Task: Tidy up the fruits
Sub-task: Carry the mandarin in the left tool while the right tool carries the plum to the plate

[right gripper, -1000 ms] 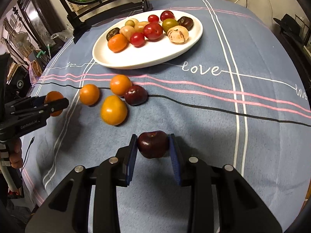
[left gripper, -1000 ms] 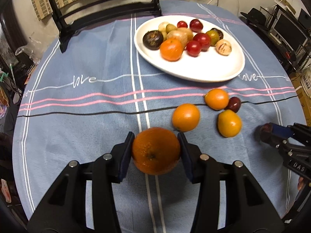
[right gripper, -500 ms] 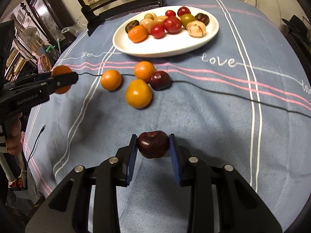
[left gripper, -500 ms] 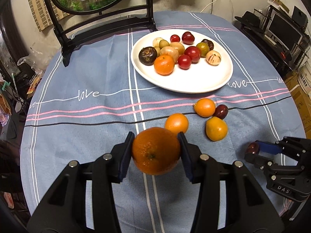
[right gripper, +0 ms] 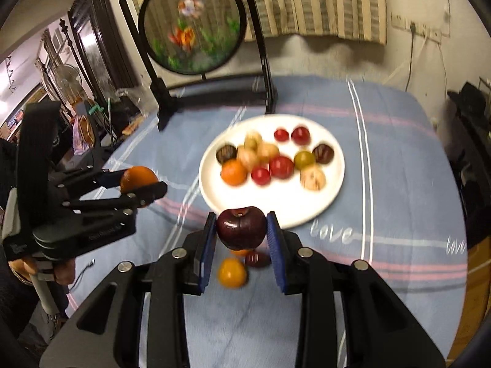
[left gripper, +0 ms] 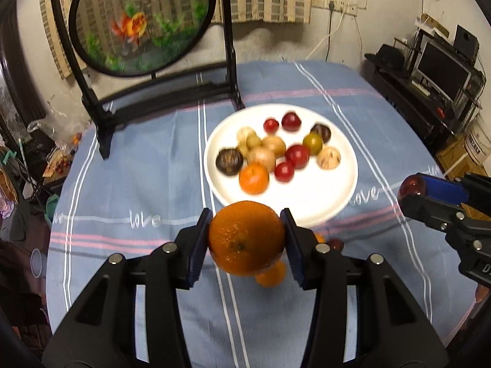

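My left gripper (left gripper: 246,241) is shut on a large orange (left gripper: 247,237), held above the blue cloth just short of the white plate (left gripper: 325,196). My right gripper (right gripper: 241,230) is shut on a dark red plum (right gripper: 241,226), also lifted near the plate (right gripper: 331,196). The plate carries several small fruits: a mandarin (left gripper: 253,179), red plums, pale ones and a dark one. In the right wrist view the left gripper (right gripper: 144,185) with its orange (right gripper: 138,178) hangs at the left. Loose fruits lie below the grippers: a yellow-orange one (right gripper: 232,273) and a dark plum (right gripper: 257,259).
A round fish-painted screen on a black stand (left gripper: 141,21) rises at the far side of the table. The right gripper (left gripper: 412,194) with its plum shows at the right edge of the left wrist view. Shelves and a monitor (left gripper: 442,70) stand to the right, clutter to the left.
Both grippers have risen with their fruit and tipped up, so the plate sits closer in view and the screen appears. The loose fruits have slid beneath the jaws.
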Demonstrator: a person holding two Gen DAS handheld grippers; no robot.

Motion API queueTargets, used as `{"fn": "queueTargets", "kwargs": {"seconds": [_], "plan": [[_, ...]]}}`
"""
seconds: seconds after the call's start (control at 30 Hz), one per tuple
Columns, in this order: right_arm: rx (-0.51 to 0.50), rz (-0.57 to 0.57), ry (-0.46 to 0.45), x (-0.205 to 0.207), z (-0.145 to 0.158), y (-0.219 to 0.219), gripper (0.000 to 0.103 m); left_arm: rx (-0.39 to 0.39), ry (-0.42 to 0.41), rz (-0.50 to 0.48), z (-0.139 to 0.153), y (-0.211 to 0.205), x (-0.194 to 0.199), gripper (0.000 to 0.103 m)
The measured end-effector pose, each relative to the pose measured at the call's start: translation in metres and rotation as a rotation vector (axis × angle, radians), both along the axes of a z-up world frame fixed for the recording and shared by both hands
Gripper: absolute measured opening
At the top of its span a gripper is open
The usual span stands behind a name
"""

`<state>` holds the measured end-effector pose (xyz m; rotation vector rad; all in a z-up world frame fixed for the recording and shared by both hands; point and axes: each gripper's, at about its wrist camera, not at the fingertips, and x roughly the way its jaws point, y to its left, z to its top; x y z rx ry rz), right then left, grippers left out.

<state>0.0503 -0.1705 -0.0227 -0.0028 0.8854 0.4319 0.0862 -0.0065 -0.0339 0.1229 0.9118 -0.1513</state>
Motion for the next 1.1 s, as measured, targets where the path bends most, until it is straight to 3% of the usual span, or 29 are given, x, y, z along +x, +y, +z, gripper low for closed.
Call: {"fn": "queueTargets", "kwargs": {"seconds": [0.37,1.1], "plan": [[0.004,-0.009,-0.006,0.047,-0.002,0.000,0.033,0.008,-0.012,-0.010,0.005,-0.016,0.048,0.046],[-0.013,0.000,0.043,0.128,-0.034,0.007,0.033,0.047,0.062,-0.002,-0.044,-0.031,0.114,0.046]]}}
